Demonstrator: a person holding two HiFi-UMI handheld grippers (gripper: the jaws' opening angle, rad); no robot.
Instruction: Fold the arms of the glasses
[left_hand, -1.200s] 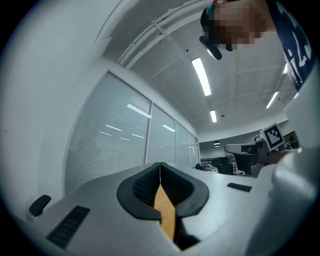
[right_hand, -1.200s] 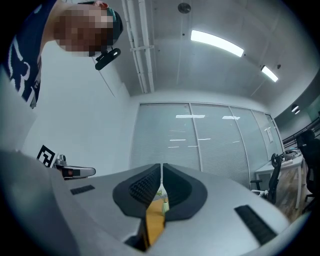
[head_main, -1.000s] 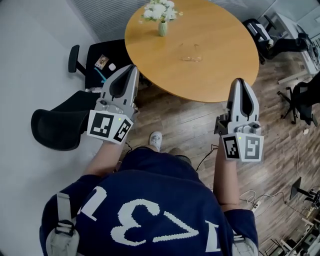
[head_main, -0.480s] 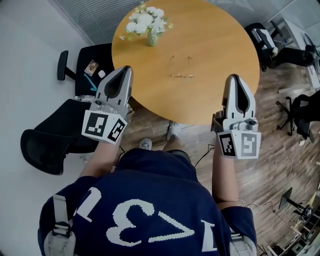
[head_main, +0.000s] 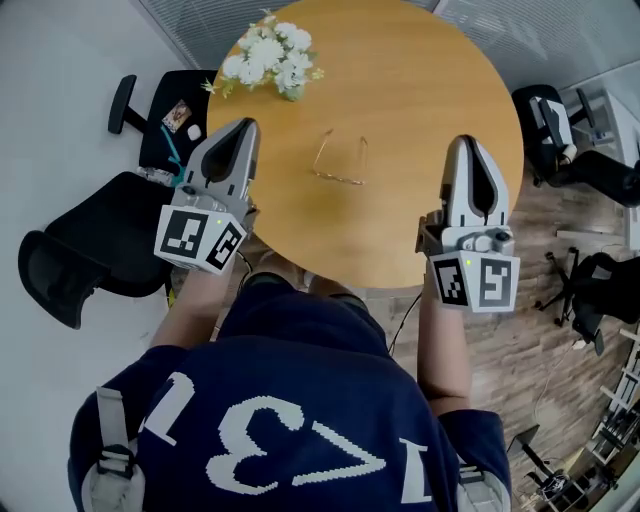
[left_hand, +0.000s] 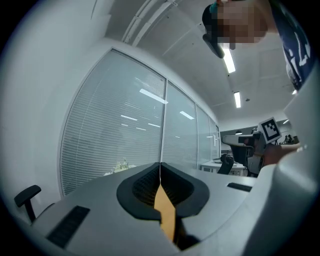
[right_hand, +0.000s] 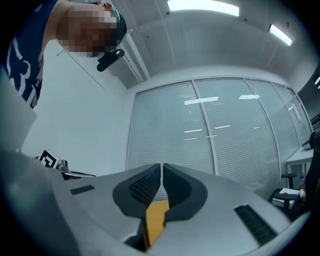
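Thin-framed glasses (head_main: 339, 160) lie on the round wooden table (head_main: 400, 90) with both arms spread open, pointing away from me. My left gripper (head_main: 237, 135) hovers over the table's left edge, to the left of the glasses, shut with nothing in it. To the right of the glasses my right gripper (head_main: 469, 150) is over the table, also shut and empty. In the left gripper view the jaws (left_hand: 160, 172) meet in a thin line; in the right gripper view the jaws (right_hand: 162, 172) are together too. Neither gripper view shows the glasses.
A vase of white flowers (head_main: 270, 55) stands at the table's far left. Black office chairs (head_main: 75, 250) stand on the left, one with small items on its seat (head_main: 180, 115). More chairs (head_main: 570, 140) stand on the right over wooden floor.
I have stepped up to the table. Both grippers moved forward from short of its near edge to over the tabletop, flanking the glasses. Jaws stayed shut.
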